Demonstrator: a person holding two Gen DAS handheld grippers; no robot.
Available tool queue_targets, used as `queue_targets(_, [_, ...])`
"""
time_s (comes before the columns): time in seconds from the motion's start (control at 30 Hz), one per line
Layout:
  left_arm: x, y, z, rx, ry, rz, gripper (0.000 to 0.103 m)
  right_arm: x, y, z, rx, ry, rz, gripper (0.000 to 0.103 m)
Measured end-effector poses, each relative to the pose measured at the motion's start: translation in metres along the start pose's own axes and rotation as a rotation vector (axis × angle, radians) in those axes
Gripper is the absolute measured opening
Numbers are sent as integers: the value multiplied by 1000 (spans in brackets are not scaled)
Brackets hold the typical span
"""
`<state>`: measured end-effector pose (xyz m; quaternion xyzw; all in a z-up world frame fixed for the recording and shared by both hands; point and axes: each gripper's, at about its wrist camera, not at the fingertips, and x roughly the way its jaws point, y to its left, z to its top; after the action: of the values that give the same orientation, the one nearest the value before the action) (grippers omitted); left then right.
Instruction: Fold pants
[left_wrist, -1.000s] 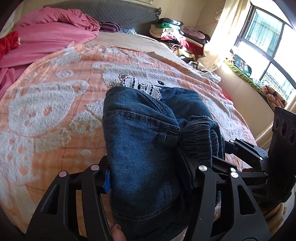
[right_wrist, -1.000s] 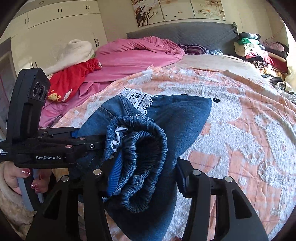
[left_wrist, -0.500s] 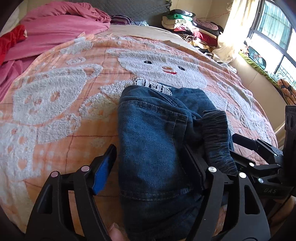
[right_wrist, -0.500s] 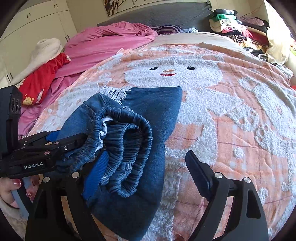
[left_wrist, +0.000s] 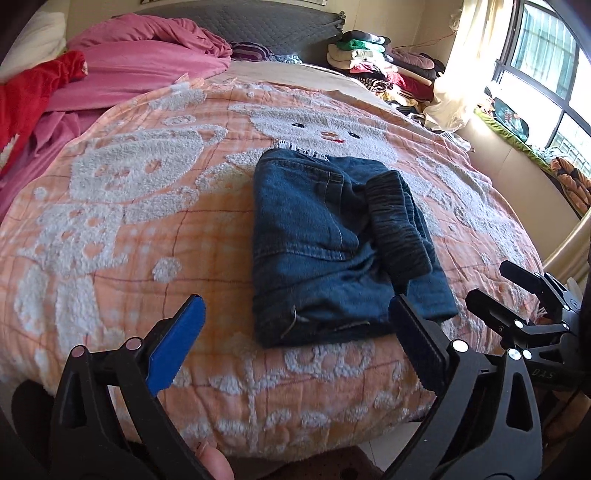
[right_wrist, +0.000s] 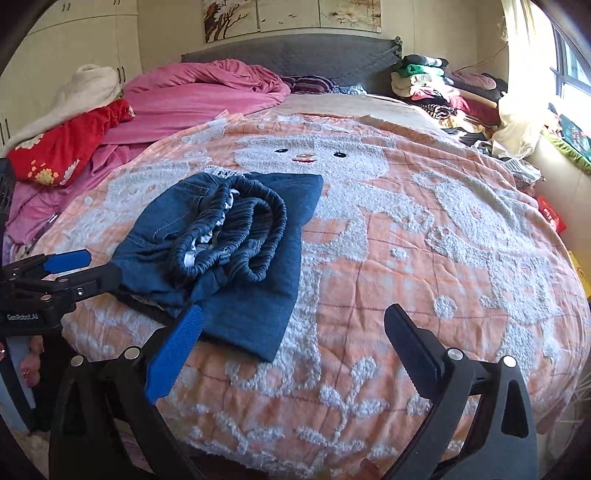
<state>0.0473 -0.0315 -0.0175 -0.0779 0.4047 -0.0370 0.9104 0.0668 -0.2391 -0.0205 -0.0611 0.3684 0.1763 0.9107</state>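
Pants (left_wrist: 332, 243) folded on peach bear blanket (left_wrist: 122, 229) | both grippers (left (left_wrist: 295, 339), right (right_wrist: 291, 347)) spread wide, empty | pink duvet (right_wrist: 207, 92) by headboard

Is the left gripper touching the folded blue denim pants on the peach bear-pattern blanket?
Apart. The left wrist view shows the left gripper open, with blanket visible between its blue-padded finger and the folded pants.
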Motion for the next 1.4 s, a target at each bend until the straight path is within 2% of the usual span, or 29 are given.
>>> queue_targets(0.33, [2,-8,-18,-8,40,-2,94,-5,2,-8,12,12,-11,98])
queue_targets(1.4, [-5,-6,-12,-25,30,29,94,-10,5,-5,26,20,-4,98])
